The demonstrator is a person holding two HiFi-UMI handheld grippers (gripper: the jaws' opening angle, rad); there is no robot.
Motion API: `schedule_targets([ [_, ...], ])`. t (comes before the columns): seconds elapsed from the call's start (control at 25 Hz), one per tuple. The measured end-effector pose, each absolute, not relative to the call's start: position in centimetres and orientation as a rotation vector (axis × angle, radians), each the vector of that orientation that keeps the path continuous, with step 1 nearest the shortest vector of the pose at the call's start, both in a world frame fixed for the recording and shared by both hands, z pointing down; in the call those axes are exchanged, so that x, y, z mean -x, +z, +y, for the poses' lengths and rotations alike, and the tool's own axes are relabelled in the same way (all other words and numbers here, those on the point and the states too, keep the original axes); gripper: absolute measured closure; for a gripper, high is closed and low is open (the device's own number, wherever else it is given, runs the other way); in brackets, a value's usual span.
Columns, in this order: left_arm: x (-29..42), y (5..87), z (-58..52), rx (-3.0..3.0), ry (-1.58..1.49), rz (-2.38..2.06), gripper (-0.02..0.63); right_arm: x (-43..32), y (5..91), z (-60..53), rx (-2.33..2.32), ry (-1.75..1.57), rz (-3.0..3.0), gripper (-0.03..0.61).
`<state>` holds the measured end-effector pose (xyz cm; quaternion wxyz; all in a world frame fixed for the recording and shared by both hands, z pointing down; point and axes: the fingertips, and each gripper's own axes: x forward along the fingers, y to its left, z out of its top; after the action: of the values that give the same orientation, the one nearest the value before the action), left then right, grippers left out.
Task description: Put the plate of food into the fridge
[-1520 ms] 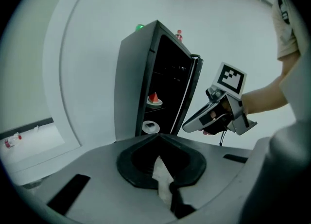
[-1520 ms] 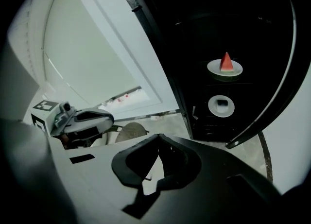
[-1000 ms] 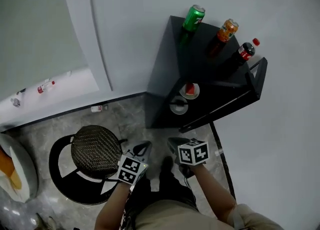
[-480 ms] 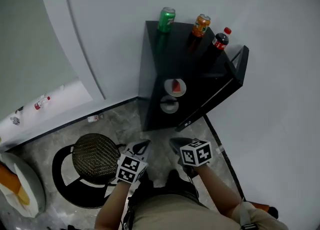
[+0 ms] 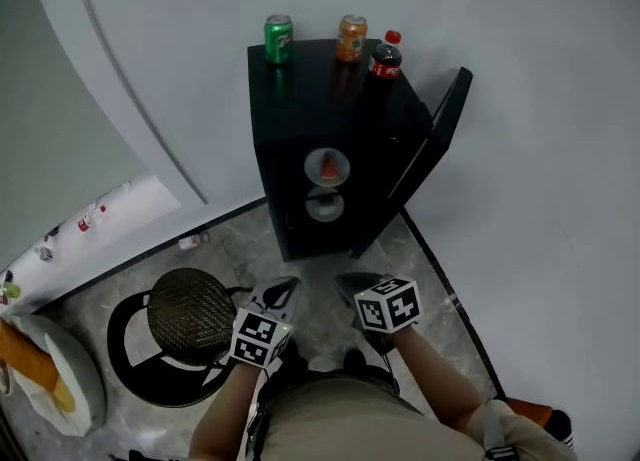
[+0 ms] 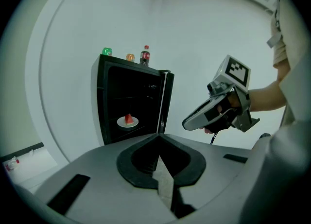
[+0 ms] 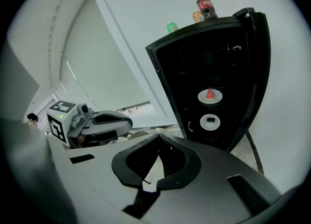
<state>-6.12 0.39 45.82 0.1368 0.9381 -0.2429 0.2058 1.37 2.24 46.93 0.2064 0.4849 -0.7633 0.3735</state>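
Note:
A black mini fridge [image 5: 300, 99] stands against the wall with its door [image 5: 438, 134] swung open to the right. On its upper shelf sits a white plate with a red wedge of food [image 5: 326, 165] [image 6: 128, 120] [image 7: 210, 95]. Below it is a second plate [image 5: 323, 205] [image 7: 209, 121] with a dark piece on it. My left gripper [image 5: 281, 293] [image 6: 159, 139] and right gripper [image 5: 352, 284] [image 7: 158, 141] hang side by side well short of the fridge. Both are shut and hold nothing.
A green can [image 5: 278, 38], an orange can [image 5: 351, 37] and a cola bottle [image 5: 386, 55] stand on the fridge top. A round stool with a woven seat [image 5: 192, 307] is at my left. A small bottle [image 5: 190, 242] lies on the floor by the wall.
The fridge has slid left and upward in the head view and now faces me more squarely. Both grippers stay shut, empty and side by side, a little farther from it.

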Motion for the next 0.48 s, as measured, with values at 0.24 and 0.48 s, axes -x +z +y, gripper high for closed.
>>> schedule_targets([
  [0.24,1.8,42.6,2.2,-2.757,0.515,-0.811,0.604,-5.4,44.2,4.7,-1.354,1.004,-2.215,0.557],
  [0.48,-1.2,40.1,4.3,-2.772,0.475,-0.867,0.604,-8.4,42.5,6.6,-1.339,1.01,-2.284,0.557],
])
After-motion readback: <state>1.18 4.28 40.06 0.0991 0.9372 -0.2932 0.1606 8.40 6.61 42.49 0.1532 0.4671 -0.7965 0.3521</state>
